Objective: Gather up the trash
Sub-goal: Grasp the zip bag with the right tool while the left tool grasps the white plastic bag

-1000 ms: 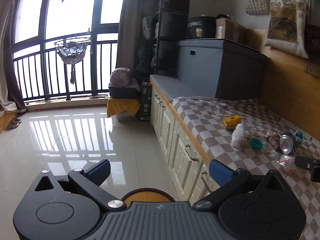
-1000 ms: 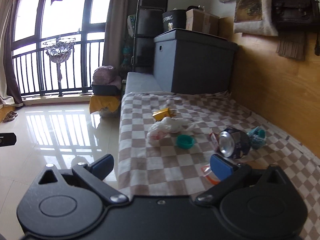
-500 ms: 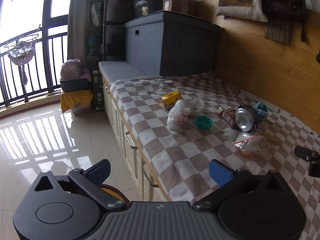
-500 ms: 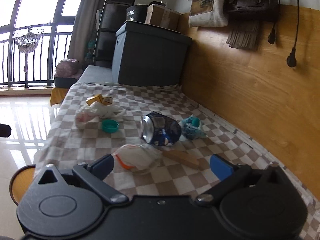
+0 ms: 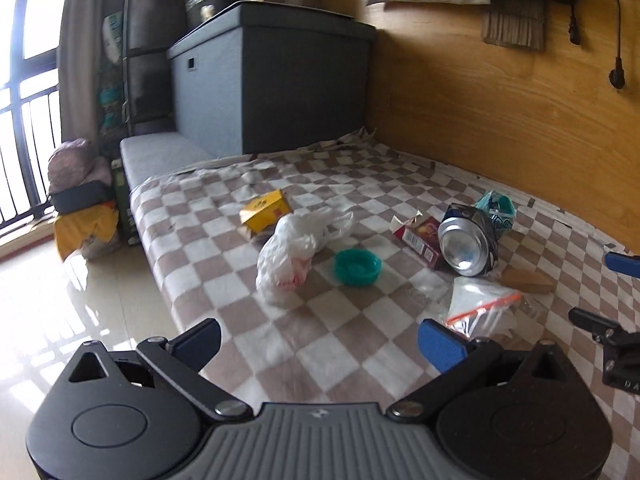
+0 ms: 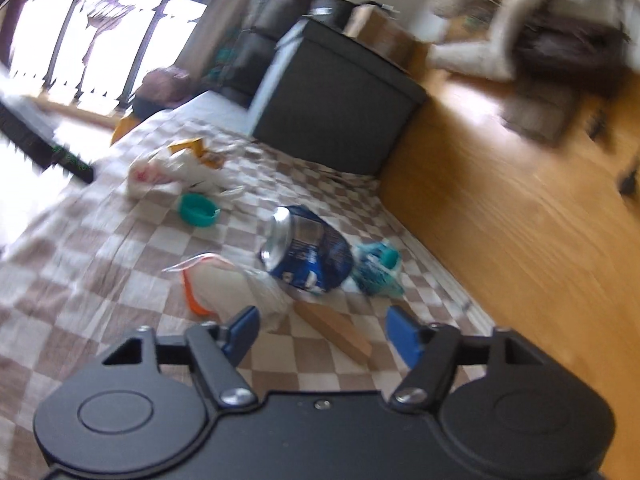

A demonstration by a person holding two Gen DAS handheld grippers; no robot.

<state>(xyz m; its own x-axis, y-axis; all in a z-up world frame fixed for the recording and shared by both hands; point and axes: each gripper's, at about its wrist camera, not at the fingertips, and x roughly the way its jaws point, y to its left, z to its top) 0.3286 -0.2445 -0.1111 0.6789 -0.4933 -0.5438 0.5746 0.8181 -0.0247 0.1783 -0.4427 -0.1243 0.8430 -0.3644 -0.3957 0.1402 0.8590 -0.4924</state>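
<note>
Two open tools are hovering over litter on a checkered bed cover: the left tool is facing a white plastic bag and teal lid; the right tool, empty, is nearing a crushed blue can and wooden wedge.

You can make out only partial white lettering on the black round box atop the grey storage chest; it looks like "…SPRING", cut off at the left. Printing on the crushed blue can and the red carton is too small to read.
</note>
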